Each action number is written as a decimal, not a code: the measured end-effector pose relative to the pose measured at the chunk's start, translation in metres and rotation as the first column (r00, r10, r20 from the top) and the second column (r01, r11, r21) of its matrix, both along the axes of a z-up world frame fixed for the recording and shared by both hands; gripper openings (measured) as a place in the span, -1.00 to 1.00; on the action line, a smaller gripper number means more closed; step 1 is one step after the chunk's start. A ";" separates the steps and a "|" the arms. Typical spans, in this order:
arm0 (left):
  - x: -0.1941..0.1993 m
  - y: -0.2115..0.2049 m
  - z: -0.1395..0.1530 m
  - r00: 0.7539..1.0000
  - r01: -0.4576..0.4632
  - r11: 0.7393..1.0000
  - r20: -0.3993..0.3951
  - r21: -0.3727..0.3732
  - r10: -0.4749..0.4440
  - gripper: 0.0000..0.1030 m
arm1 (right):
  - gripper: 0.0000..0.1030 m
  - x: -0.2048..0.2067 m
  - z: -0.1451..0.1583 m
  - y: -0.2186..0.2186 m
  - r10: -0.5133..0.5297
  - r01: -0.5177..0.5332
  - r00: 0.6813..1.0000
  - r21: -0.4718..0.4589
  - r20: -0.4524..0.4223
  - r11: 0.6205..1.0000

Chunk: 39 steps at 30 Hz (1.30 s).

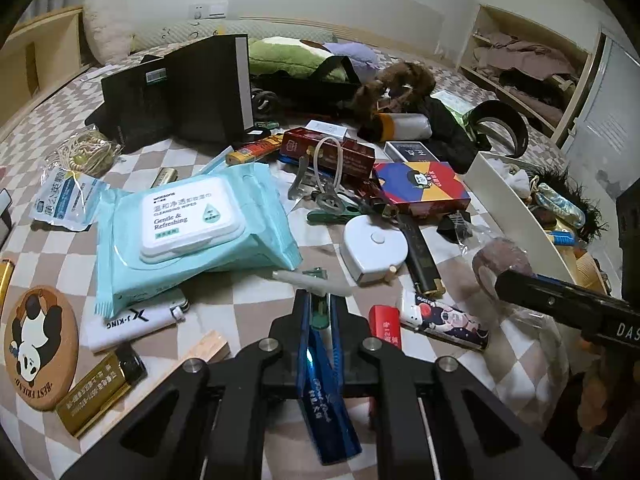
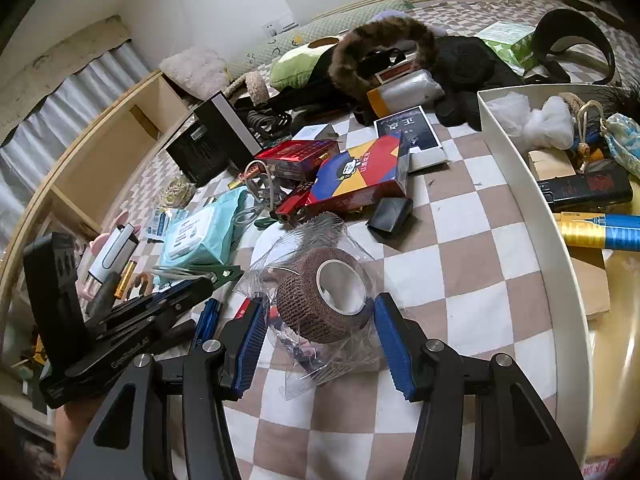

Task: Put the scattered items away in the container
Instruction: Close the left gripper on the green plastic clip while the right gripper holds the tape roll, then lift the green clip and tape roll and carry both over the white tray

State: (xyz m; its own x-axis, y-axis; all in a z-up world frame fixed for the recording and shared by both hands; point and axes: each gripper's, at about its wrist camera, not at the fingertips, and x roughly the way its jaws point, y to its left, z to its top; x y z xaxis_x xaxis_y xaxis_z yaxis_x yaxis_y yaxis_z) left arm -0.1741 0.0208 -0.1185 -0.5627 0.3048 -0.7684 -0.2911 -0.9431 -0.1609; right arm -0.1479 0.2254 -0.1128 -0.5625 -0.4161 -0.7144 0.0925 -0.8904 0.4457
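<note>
Brown bandage roll in clear wrap, lying on checkered bed, hole tilted upward. White container just right, part-filled.

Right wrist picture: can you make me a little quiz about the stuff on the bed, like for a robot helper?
1. True or false: the right gripper is shut on the brown bandage roll.
2. The wipes pack is: A red, B light blue, C black.
3. Which gripper pinches a small green item?

Key
1. False: its jaws stand open on either side of the roll.
2. B.
3. The left gripper.
</note>
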 end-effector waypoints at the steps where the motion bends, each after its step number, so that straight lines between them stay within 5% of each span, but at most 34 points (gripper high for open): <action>1: 0.000 0.000 -0.001 1.000 -0.001 1.000 0.000 -0.001 0.001 -0.79 | 0.07 0.000 0.000 0.000 0.000 0.000 1.000 0.000 0.000 1.000; 5: -0.001 0.001 -0.003 1.000 -0.003 1.000 -0.001 -0.004 0.003 -0.79 | 0.07 0.000 -0.001 -0.001 0.001 -0.001 1.000 0.002 0.002 1.000; 9: -0.005 0.006 -0.005 1.000 0.001 1.000 0.001 -0.022 -0.001 -0.40 | 0.07 0.000 -0.001 0.000 0.002 -0.002 1.000 0.000 0.003 1.000; 16: -0.012 0.014 -0.010 1.000 0.014 0.999 0.006 -0.053 -0.014 -0.38 | 0.07 -0.001 -0.001 0.000 0.005 -0.005 1.000 -0.004 0.004 1.000; 18: -0.012 0.016 -0.010 1.000 0.025 0.998 0.010 -0.053 -0.024 -0.43 | 0.07 -0.001 -0.001 0.000 0.006 -0.006 1.000 -0.006 0.004 1.000; 21: -0.010 0.018 -0.010 0.999 0.038 0.998 0.017 -0.055 -0.037 -0.76 | 0.07 -0.001 -0.001 0.000 0.006 -0.006 1.000 -0.007 0.005 1.000; 39: 0.013 0.006 0.004 1.000 0.030 1.000 0.004 0.010 -0.030 -0.80 | 0.07 0.015 0.011 0.004 0.001 -0.001 1.000 -0.013 -0.029 1.000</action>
